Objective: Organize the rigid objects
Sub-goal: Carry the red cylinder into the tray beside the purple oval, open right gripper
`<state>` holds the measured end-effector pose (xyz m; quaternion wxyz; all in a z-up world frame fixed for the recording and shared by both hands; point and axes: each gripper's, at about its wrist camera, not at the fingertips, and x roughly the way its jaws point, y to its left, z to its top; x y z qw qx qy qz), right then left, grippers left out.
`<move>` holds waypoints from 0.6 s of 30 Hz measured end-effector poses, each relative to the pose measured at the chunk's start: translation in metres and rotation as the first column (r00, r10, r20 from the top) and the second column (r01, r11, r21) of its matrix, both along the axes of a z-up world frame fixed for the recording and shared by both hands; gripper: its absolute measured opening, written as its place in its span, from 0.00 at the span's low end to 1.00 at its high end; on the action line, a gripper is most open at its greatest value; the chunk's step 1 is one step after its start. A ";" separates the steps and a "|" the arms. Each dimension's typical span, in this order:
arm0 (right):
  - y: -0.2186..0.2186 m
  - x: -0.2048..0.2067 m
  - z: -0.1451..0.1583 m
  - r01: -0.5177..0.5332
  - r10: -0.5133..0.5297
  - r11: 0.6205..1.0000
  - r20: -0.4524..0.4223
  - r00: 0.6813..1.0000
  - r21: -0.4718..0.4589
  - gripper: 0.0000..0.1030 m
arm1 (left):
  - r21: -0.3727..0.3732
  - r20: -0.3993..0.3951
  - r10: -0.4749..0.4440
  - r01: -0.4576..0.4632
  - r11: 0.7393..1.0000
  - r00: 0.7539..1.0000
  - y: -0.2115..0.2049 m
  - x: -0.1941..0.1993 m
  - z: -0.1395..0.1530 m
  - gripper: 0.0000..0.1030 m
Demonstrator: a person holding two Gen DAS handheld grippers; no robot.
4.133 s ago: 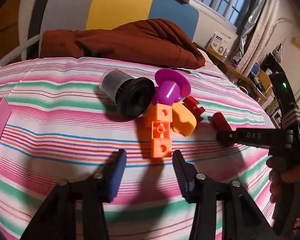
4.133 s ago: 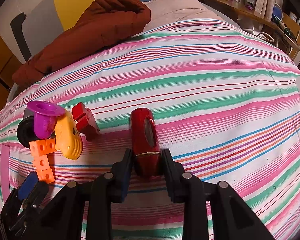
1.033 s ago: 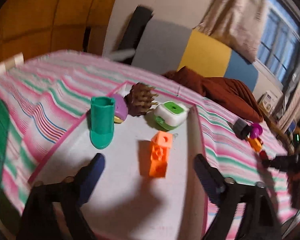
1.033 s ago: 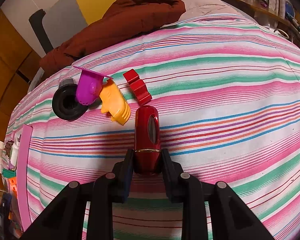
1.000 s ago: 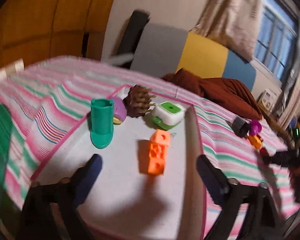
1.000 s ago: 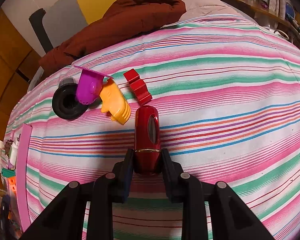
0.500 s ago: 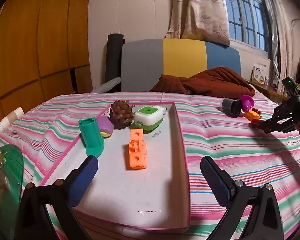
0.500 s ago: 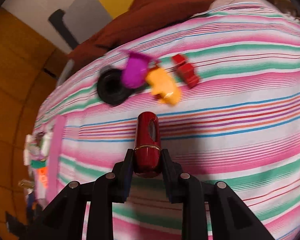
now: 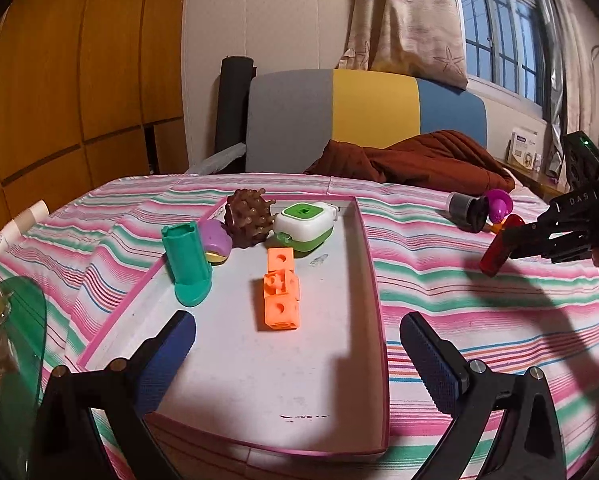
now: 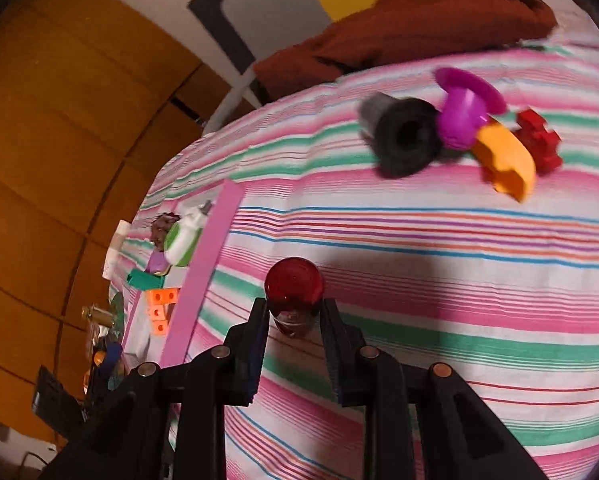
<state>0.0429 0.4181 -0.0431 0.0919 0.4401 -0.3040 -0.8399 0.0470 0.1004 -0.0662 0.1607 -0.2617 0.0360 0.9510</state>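
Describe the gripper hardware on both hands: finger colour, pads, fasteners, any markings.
Both grippers are matte black plastic with open triangular frames. The left gripper has blue ribbed pads and round silver fasteners at the finger joints. The right gripper has the same build; from the left wrist view its side carries white "DAS" lettering, with a green indicator light on the black unit above it.

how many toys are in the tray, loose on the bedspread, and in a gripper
In the tray: 5 (green stand, purple piece, brown spiky ball, green-white box, orange blocks)
Loose on the bedspread: 4
In the right gripper: 1, red cylinder
Total: 10
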 end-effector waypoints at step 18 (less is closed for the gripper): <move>-0.091 -0.026 0.034 -0.120 0.117 0.992 -0.059 0.991 -0.036 0.25 | 0.089 0.033 0.013 -0.016 0.996 0.999 -0.027 -0.005 0.005 1.00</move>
